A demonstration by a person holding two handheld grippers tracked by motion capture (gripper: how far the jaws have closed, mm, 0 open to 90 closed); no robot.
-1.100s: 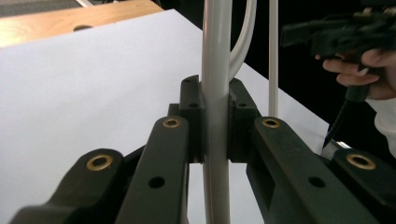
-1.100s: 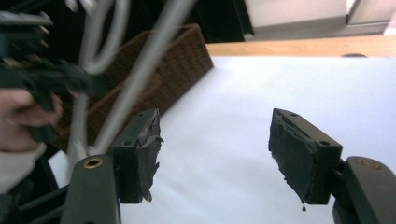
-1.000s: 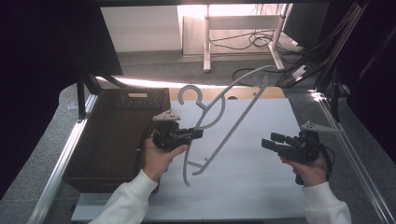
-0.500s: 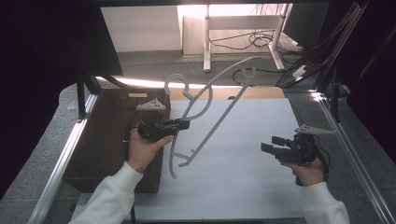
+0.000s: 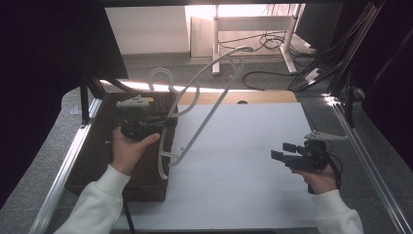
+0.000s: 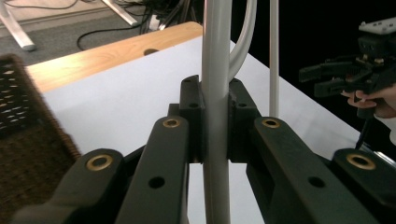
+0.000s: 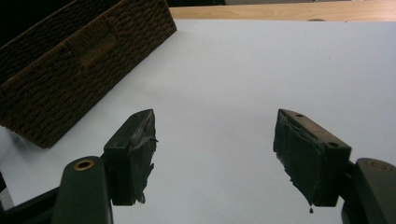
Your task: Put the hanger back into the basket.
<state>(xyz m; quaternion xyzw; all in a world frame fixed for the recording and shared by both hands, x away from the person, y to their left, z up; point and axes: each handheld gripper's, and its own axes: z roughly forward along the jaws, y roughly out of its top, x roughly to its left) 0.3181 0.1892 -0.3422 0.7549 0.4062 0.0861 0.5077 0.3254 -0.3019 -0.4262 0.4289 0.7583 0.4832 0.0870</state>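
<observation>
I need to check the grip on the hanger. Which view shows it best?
The left gripper view: the left gripper has its jaws shut on the white hanger bar, seen close. The high view shows the whole hanger lifted over the basket, but the grip is small there.

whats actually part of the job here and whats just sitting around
In use:
- white hanger, lifted off the table
- left gripper, shut on the hanger's bar
- wicker basket, which the hanger hangs partly over; probably its destination

Idle or background:
- right gripper, open, holding nothing
- white sheet covering the table
- floor cables
- desk legs behind
</observation>
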